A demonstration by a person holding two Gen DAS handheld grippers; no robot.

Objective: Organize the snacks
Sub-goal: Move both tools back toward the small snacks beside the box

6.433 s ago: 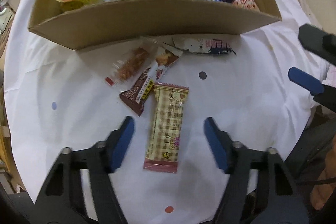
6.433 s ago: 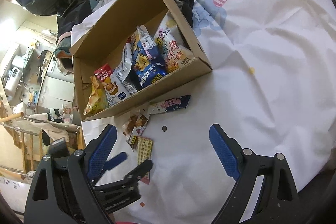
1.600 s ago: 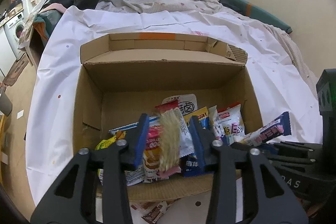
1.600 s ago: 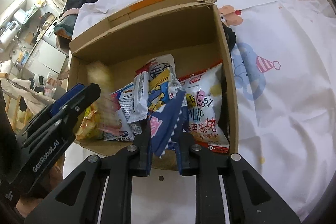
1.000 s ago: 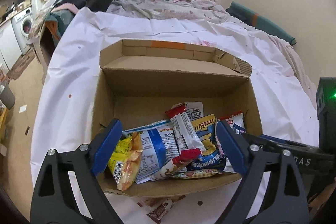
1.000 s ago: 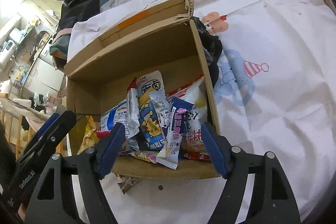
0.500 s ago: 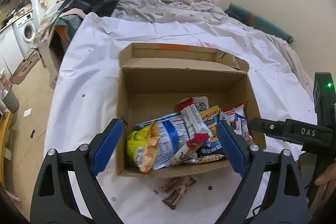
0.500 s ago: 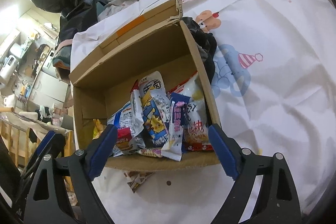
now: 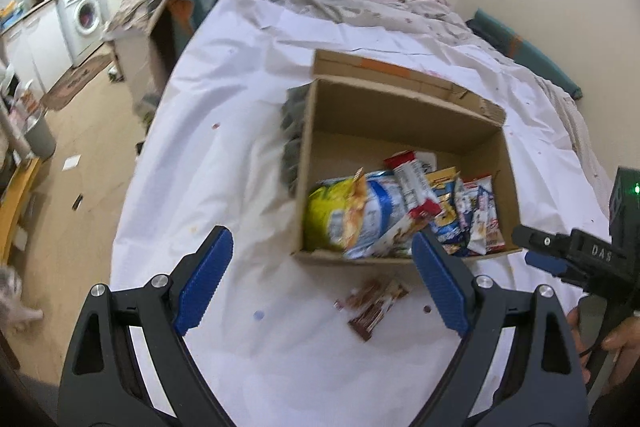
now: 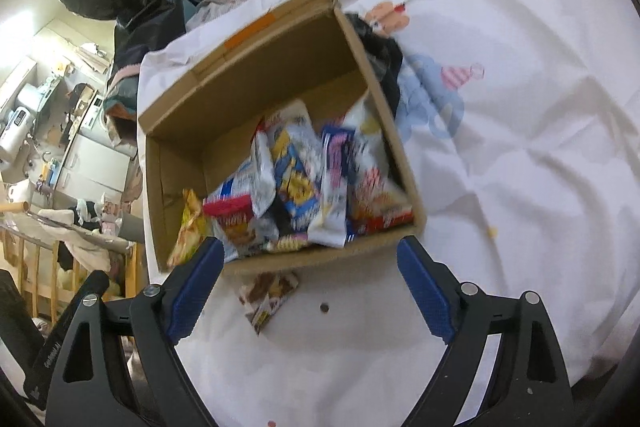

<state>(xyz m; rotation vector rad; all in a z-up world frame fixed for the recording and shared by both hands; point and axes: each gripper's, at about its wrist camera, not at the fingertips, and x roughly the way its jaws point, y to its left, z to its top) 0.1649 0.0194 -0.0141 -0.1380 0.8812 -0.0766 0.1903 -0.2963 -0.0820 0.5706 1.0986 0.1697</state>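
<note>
Left gripper (image 9: 322, 277) wide open, holding nothing, touching nothing; right gripper (image 10: 310, 285) likewise spread wide, empty; cardboard box (image 9: 404, 125) of snacks at 12 o'clock; two loose brown packets (image 9: 374, 305) on white sheet (image 9: 224, 163) just below box front wall.

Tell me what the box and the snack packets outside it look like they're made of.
Box: likely corrugated cardboard; matte brown, folded flaps, raw edges. Loose snack packets: probably printed plastic film; thin, flat, crimped ends, though blurred.
</note>
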